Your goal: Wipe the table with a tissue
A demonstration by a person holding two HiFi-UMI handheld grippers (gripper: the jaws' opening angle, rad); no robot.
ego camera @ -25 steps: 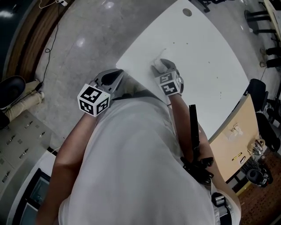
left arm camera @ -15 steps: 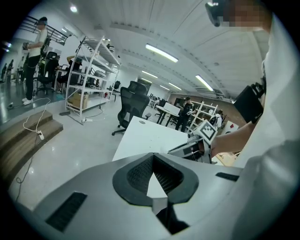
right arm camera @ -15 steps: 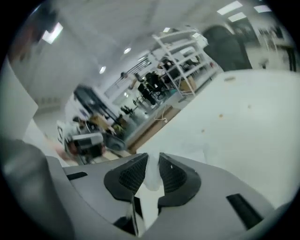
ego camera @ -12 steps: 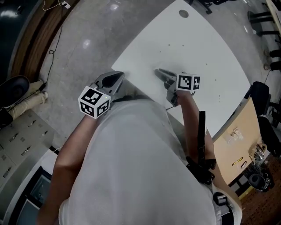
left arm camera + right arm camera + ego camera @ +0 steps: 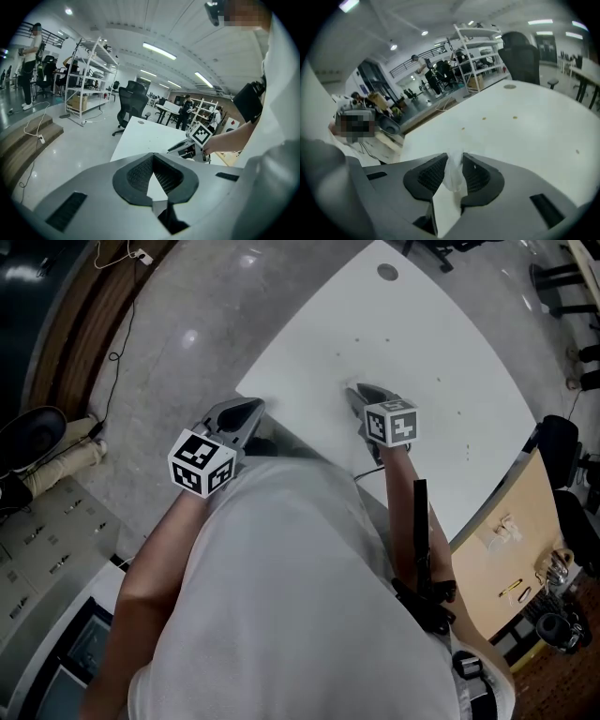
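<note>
A crumpled white tissue is pinched between the ribbed pads of my right gripper, which is shut on it above the white table. From the head view, the right gripper points down over the table's near part, and its body hides the tissue. My left gripper hangs at the table's near-left corner, jaws shut with nothing between them. The left gripper view shows its tips meeting, and beyond them the right gripper's marker cube.
Small brown specks dot the tabletop, and a round cable hole sits at its far end. A black office chair and white shelving stand beyond. A wooden cabinet is at the right.
The right gripper's jaws closed on the tissue, rolled over, and shifted right along the table. The left gripper has barely moved.
</note>
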